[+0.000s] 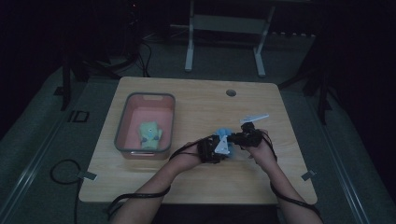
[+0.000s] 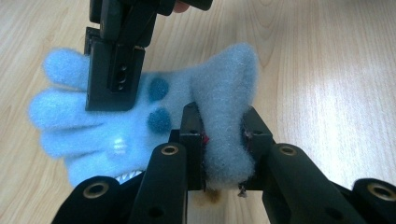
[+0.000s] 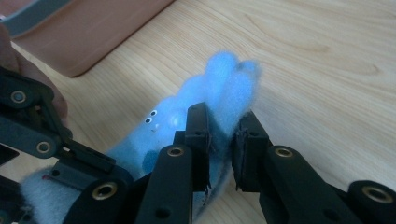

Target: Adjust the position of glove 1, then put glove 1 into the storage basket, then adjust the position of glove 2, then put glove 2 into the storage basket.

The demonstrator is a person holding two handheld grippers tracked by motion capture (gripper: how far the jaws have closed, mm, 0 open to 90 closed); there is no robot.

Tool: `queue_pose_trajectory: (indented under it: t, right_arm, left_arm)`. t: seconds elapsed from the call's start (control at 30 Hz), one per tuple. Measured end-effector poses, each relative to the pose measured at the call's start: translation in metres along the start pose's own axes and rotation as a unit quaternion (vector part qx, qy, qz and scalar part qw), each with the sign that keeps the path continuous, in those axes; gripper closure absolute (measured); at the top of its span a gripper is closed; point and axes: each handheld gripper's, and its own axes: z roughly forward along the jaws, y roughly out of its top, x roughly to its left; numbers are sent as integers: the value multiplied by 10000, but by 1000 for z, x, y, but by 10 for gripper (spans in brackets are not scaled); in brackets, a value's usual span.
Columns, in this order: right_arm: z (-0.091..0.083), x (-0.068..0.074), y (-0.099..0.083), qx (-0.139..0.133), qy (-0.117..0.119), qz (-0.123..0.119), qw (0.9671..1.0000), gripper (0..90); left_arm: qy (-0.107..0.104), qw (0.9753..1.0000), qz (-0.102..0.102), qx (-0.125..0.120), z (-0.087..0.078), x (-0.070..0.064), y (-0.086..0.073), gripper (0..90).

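A pale wooden worktop [image 1: 196, 100] with rounded corners is filling the middle of the high view, standing on a dark grey floor. Toward its left side a pink rectangular plastic tub with a grey rim [image 1: 122, 122] is sitting, and inside it a small green soft toy [image 1: 150, 133] is lying.

Right of the tub, near the front of the worktop, a person's two forearms are coming in from below, and both hands are meeting over one thing: a light blue fuzzy knitted glove with darker blue spots [image 2: 140, 116]. It is being held between the two tools, just above or on the wood; which of the two cannot be told.

The left gripper [image 2: 223, 140] is closing its black fingers [image 2: 191, 140] on the glove's thumb or cuff end, and the plush is bulging between them. The right gripper [image 3: 223, 144] is pinching a thin fold of the same glove, toward its finger end, between its fingers [image 3: 198, 140]. Two tiny white dots are showing on the fabric in the right gripper view.

The glove is looking very light, soft and limp, so it is likely to sag and fold wherever it is unsupported. Its fuzzy pile should be giving good friction, not slipping. Pinching a doubled thickness at the cuff or at the finger end seems the safest hold.
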Motion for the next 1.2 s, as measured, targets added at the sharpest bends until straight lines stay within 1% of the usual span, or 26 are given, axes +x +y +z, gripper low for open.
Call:
queue_pose_trajectory:
  t: [0.1, 0.3, 0.4, 0.57, 0.7, 0.8, 0.83, 0.93, 1.07, 1.2]
  right_arm:
    - [0, 4, 5, -25, -9, -62, 10000, 785]
    - [0, 6, 10, -47, 45, -40, 10000, 786]
    - [0, 7, 11, -46, 63, -41, 10000, 786]
    - [0, 9, 16, -89, 107, -46, 9999, 786]
    - [-2, 11, 20, -123, 158, -34, 9998, 786]
    - [-3, 12, 24, -159, 184, -45, 9997, 786]
    - [-3, 12, 25, -167, 180, -52, 9997, 786]
    - [-4, 15, 30, -205, 186, -86, 9996, 787]
    - [-6, 20, 40, -275, 246, -139, 9992, 787]
    - [-6, 25, 51, -336, 310, -182, 9988, 787]
  left_arm:
    - [36, 10000, 9, 17, -4, 2, 0, 754]
    - [55, 10000, -21, -12, -9, 2, -1, 754]
    - [85, 10000, 17, 5, -12, 2, -1, 755]
    - [94, 10000, -1, 11, -17, 4, 0, 755]
    - [163, 9999, 25, -2, -22, 5, 1, 755]
    - [213, 9997, 90, 38, -27, 6, 2, 755]
    - [215, 9997, 74, 18, -28, 7, 3, 755]
    - [260, 9996, 109, 46, -36, 10, 4, 755]
    - [363, 9992, 141, 81, -44, 12, 5, 755]
    - [420, 9990, 156, 86, -55, 16, 5, 755]
